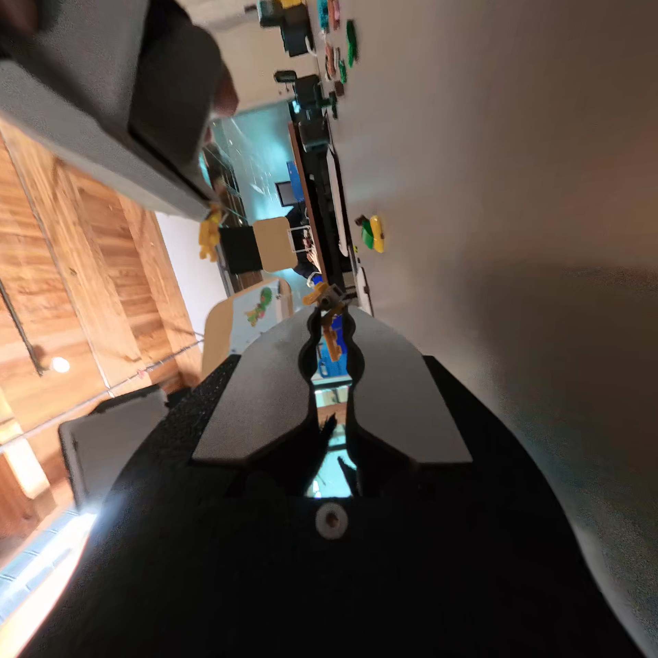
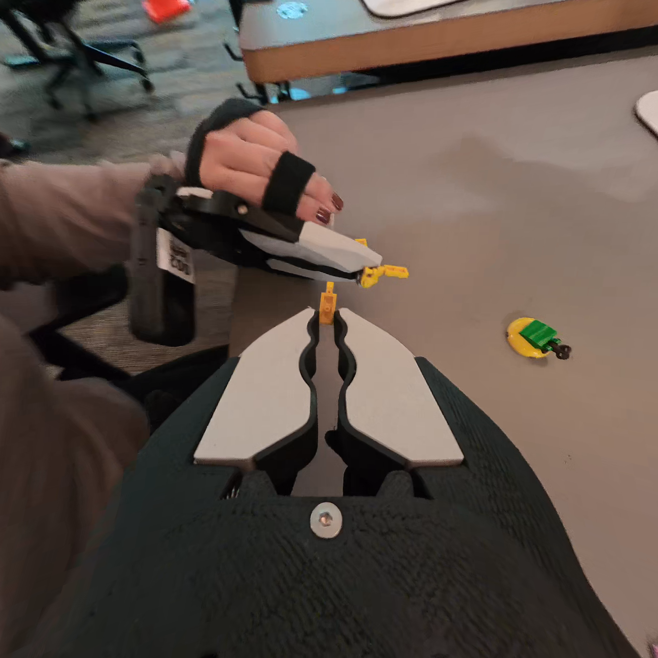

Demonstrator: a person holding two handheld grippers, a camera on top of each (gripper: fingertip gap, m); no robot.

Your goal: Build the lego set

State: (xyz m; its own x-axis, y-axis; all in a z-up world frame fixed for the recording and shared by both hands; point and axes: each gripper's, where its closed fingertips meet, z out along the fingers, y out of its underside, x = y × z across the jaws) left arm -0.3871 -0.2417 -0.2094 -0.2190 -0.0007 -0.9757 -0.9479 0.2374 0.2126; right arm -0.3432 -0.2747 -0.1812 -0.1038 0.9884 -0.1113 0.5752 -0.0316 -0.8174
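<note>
My left gripper (image 1: 329, 310) is shut on a small orange-yellow lego assembly (image 1: 329, 331) with a grey part at its tip, held in the air beside the grey table (image 1: 498, 178). In the right wrist view the left gripper (image 2: 361, 277) shows with a hand on it, and the yellow assembly (image 2: 386, 273) sticks out of its tips. My right gripper (image 2: 327, 312) is shut on a small orange-yellow piece (image 2: 327, 307), just below and apart from that assembly. The right gripper (image 1: 210, 210) also shows at the upper left of the left wrist view, holding a yellow piece (image 1: 208, 235).
A yellow and green sub-assembly (image 2: 534, 336) with a dark pin lies on the table (image 2: 463, 178), to the right; it also shows in the left wrist view (image 1: 372, 233). Several loose green and brown pieces (image 1: 338, 53) lie farther along. Office chairs (image 2: 71, 53) and another desk (image 2: 427, 46) stand beyond.
</note>
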